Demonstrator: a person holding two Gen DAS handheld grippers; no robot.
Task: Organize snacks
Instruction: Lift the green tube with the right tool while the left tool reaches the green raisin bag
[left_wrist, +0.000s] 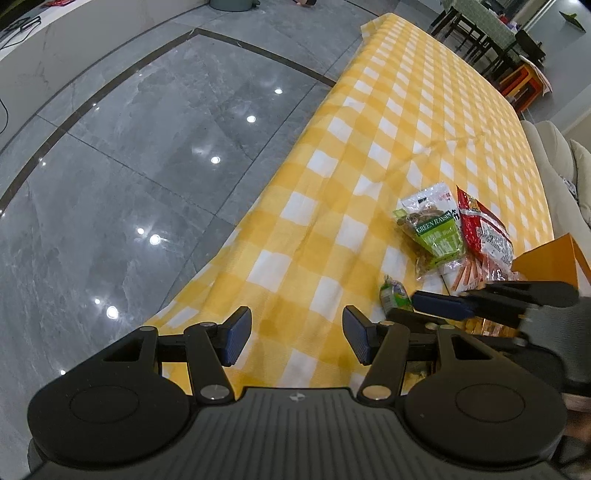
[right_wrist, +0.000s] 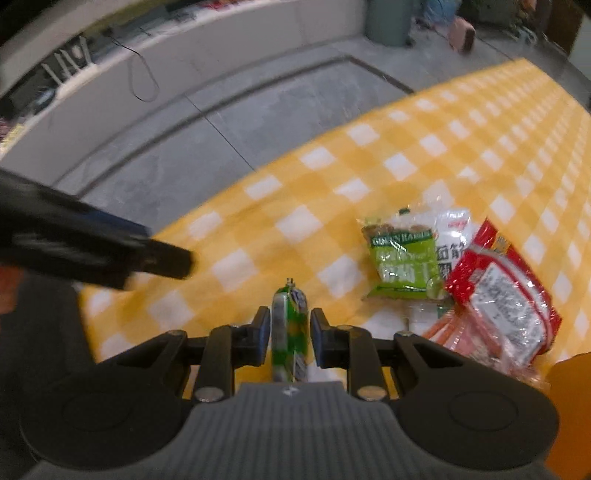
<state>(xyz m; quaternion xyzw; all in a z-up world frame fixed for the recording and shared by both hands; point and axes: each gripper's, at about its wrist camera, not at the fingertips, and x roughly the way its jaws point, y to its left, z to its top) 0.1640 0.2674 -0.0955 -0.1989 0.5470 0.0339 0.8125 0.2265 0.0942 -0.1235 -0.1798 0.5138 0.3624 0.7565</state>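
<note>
Right tongs (right_wrist: 287, 334) pinch a small green sausage-shaped snack (right_wrist: 290, 325), lifted for sorting, just beside the packet pile (right_wrist: 454, 273) on the checked tabletop (right_wrist: 332, 177). Left tongs (left_wrist: 297, 338) stand wide and empty, clear of the pile.

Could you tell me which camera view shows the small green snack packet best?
The right wrist view: the small green packet sits centred between the right gripper pads. The left wrist view shows only part of it.
</note>
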